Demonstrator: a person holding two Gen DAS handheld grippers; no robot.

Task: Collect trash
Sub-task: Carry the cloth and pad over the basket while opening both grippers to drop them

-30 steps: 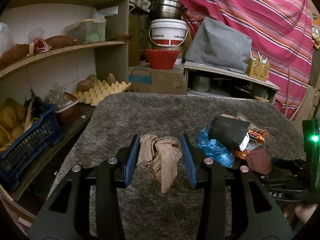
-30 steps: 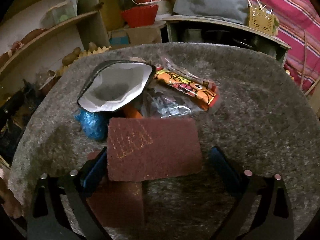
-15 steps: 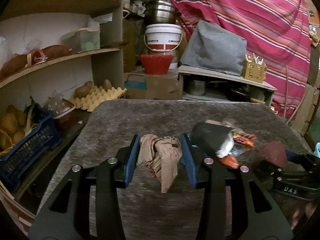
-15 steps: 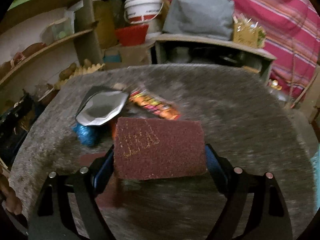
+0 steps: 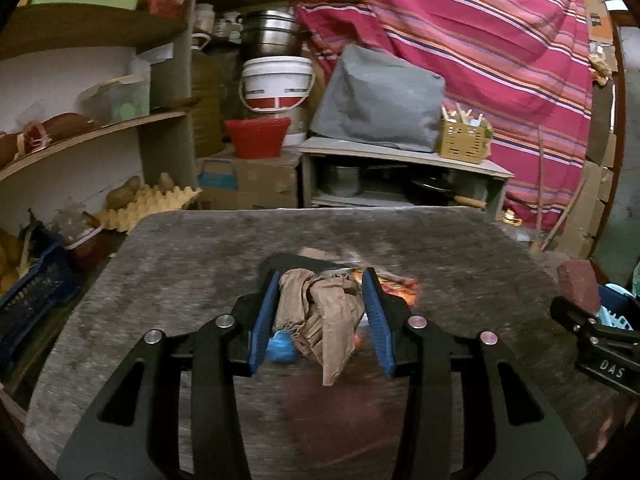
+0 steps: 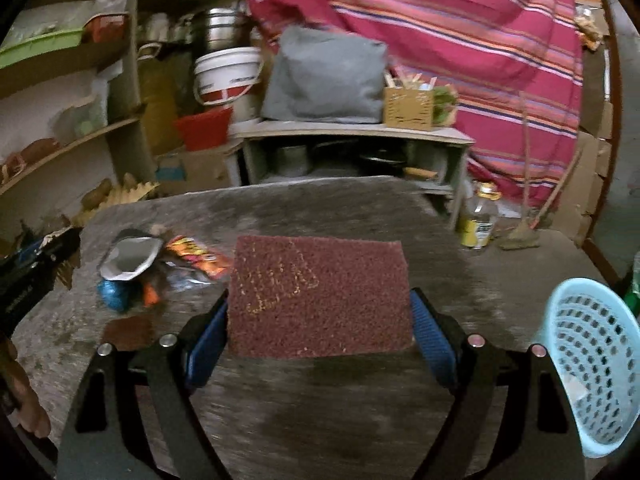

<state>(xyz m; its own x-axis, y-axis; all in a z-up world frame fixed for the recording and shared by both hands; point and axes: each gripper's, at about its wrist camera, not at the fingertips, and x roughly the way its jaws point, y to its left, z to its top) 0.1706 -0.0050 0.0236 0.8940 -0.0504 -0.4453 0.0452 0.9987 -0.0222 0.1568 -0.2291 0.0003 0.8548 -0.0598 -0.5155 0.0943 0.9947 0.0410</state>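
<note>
Left gripper (image 5: 322,322): two black, angular fingers with triangular cut-outs are seen, each lined on its inner face with a ribbed blue pad (image 5: 262,322). Four round silver screw heads are set across the knuckles.

Right gripper (image 6: 320,330): the same black frame is shown, with blue pads (image 6: 434,338) and four silver screw heads. In the left wrist view, white lettering "DAS" is printed on its black side.

Skin: a patch of bare hand (image 6: 28,396) is visible at the left edge of the right wrist view.
</note>
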